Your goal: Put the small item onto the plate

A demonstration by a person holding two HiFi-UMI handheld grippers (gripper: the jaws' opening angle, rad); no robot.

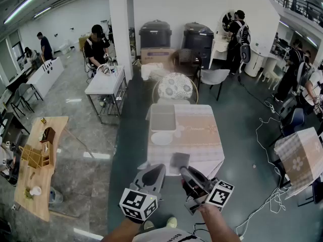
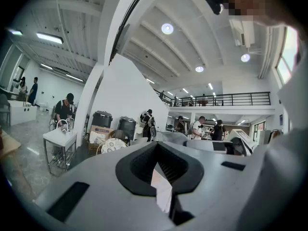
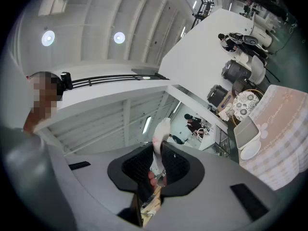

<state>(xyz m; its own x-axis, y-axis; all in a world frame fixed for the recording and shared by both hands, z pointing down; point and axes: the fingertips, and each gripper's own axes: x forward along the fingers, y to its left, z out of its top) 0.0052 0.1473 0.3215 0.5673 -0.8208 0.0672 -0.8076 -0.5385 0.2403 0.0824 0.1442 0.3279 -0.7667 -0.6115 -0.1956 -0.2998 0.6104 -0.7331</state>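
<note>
Your left gripper (image 1: 153,171) sits low at about seven o'clock in the head view, tip pointing ahead toward twelve. Its jaws stand a narrow slit apart with nothing between them, and only tablecloth shows through the gap in the left gripper view (image 2: 160,173). It looks parked as a spare, kept clear of the carrying side. Ahead at twelve o'clock, on the table covered in a pale pink checked cloth (image 1: 202,137), the round white plate (image 1: 162,138) lies bare. It lies just in front of the grey rectangular tray (image 1: 163,117), at the table's near-left part, so it is likely set out as the drop spot. Your right gripper (image 1: 182,169), at about five o'clock, is clamped on the small pale flat item (image 1: 180,160). The item stands up out of the pads in the right gripper view (image 3: 160,131), so it is held in the air, well apart from the plate. That gripper (image 3: 156,166) is rolled over and tipped upward, with the plate (image 3: 250,151) at its three o'clock. Both your forearms are bent in close to your body.
</note>
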